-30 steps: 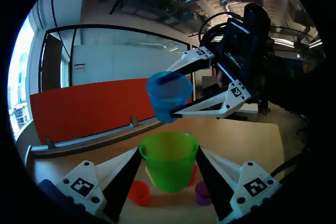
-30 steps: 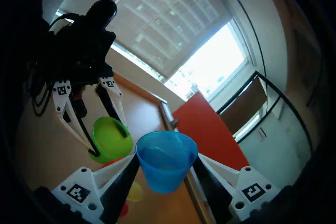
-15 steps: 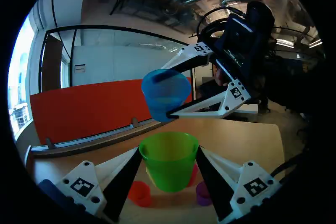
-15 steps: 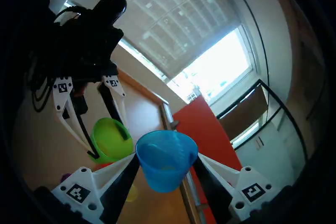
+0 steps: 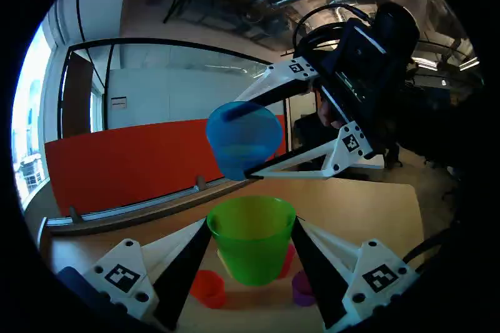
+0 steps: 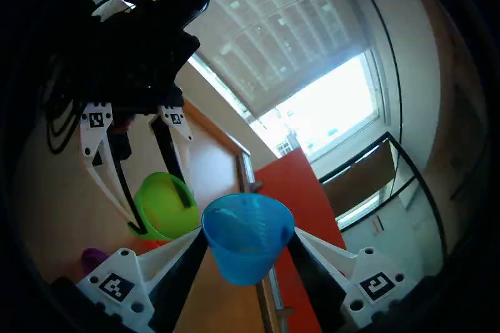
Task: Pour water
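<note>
My left gripper (image 5: 251, 252) is shut on an upright green cup (image 5: 252, 242) held above the wooden table (image 5: 362, 208). My right gripper (image 6: 247, 252) is shut on a blue cup (image 6: 245, 244). In the left gripper view the blue cup (image 5: 242, 137) hangs above and just behind the green one, tilted toward it, clamped between the right gripper's white fingers (image 5: 300, 164). In the right gripper view the green cup (image 6: 161, 205) is lower left, held by the left gripper (image 6: 159, 208). I cannot make out any water stream.
A small red cup (image 5: 208, 287), a small purple cup (image 5: 301, 287) and a yellow one (image 5: 223, 261) stand on the table under the green cup. An orange partition (image 5: 125, 161) and a rail (image 5: 144, 205) run along the table's far edge. The purple cup (image 6: 92, 259) sits at lower left.
The blue cup has risen slightly, shifted left and tilted more toward the green cup. The green cup has stayed put in the left gripper.
</note>
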Demonstrator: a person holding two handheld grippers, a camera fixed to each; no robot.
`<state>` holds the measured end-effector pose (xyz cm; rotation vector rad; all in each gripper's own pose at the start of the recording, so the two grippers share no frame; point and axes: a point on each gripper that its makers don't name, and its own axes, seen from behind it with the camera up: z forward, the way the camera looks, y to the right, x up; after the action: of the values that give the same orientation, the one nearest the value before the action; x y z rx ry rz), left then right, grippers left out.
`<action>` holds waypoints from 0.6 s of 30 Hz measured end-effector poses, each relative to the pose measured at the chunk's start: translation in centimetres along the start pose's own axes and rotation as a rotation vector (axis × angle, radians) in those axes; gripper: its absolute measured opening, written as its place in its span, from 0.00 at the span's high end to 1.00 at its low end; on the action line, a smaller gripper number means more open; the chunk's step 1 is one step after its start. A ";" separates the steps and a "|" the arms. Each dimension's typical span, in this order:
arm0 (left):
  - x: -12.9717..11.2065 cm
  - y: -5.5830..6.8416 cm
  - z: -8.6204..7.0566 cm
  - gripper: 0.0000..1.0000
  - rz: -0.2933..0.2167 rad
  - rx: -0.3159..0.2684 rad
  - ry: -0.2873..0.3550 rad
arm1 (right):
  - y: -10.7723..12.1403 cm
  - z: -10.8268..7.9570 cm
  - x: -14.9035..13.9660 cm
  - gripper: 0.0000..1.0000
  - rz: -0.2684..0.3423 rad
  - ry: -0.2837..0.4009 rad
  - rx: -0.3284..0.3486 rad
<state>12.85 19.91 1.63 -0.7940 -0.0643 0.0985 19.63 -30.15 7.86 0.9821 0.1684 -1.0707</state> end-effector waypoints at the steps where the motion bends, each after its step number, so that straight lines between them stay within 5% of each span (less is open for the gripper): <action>1: 0.0 0.0 0.0 0.12 0.000 -0.001 0.000 | 0.0 0.0 0.0 0.11 -0.008 -0.002 -0.001; 18: 0.4 0.1 -0.3 0.12 0.002 0.000 0.007 | 0.4 0.3 0.3 0.11 -0.097 -0.013 -0.018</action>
<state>13.24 19.82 1.38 -0.7948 -0.0572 0.0978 20.04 -30.52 8.10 0.9586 0.2166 -1.1621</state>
